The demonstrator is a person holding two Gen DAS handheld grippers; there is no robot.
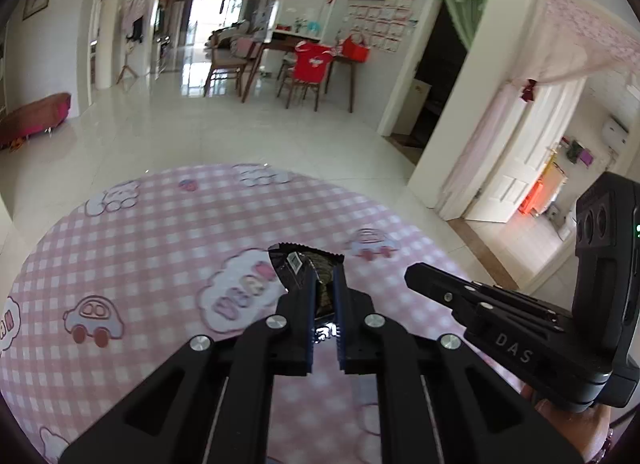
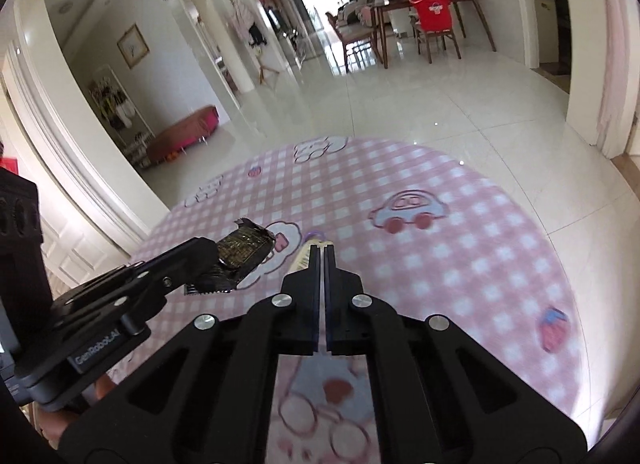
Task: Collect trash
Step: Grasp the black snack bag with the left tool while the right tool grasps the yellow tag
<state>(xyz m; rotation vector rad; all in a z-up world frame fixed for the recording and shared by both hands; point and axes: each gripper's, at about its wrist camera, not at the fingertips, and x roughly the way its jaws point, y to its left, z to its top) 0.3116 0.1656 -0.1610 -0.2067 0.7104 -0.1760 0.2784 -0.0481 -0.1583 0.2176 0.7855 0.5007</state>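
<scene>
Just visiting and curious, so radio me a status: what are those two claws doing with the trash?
Left gripper shut on dark wrapper. Right gripper shut on pale wrapper. Both over pink checked table. Nothing blocking.

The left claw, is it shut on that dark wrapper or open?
Shut on it: the left claw has both pads pressed against the dark wrapper, held above the pink tablecloth.
</scene>
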